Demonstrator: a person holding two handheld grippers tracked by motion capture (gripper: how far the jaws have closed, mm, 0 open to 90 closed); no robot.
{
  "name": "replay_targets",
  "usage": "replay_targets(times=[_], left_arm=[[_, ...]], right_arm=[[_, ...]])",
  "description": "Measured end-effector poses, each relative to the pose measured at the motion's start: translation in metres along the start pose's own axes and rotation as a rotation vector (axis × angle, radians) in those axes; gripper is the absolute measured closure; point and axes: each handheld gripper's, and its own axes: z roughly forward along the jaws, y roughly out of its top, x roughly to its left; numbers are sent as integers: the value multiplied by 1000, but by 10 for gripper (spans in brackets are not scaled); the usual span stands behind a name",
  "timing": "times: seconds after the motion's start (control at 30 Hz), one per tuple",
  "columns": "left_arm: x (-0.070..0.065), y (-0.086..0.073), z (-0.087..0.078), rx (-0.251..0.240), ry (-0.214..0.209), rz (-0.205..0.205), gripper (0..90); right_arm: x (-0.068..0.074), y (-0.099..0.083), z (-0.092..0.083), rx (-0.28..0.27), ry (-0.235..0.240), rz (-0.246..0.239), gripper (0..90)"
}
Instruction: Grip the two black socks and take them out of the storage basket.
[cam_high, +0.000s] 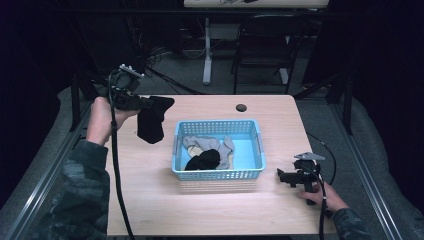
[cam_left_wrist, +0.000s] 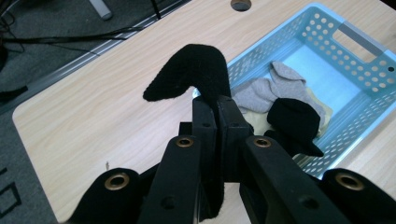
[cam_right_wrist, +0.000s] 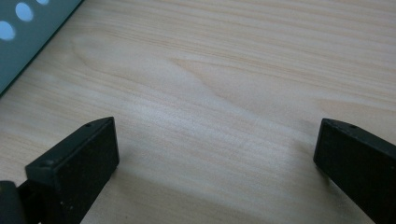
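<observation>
High view: left tool (cam_high: 145, 103) clamped on black sock (cam_high: 152, 118) beside blue basket (cam_high: 256, 131), right tool (cam_high: 283, 176) jaws apart.

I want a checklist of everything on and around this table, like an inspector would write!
Surface: light wooden table, with a round hole near the far edge.
Job's things: blue basket mid-table, holding grey socks and a black sock; another black sock hangs above the table left of the basket.
Clutter: nothing seen.
Grippers: left gripper raised, jaws shut on the hanging sock; right gripper low over bare table right of the basket, jaws open, holding nothing.
Cables: a black cable trails from the left gripper.
Surroundings: dark room, chair and table leg behind.
</observation>
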Motion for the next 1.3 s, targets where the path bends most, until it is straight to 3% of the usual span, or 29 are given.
replay_targets(times=[0.4,0.67,0.87,1.3], left_arm=[[20,-20,-1,8,45,-60,872],[38,-40,10,34,69,-126,872],[46,-50,17,65,95,-147,872],[64,-79,43,123,106,-235,872]], right_arm=[[0,0,0,-1,0,0,0],[0,0,0,-1,0,0,0],[0,0,0,0,0,0,0],[0,0,0,0,-2,1,0]])
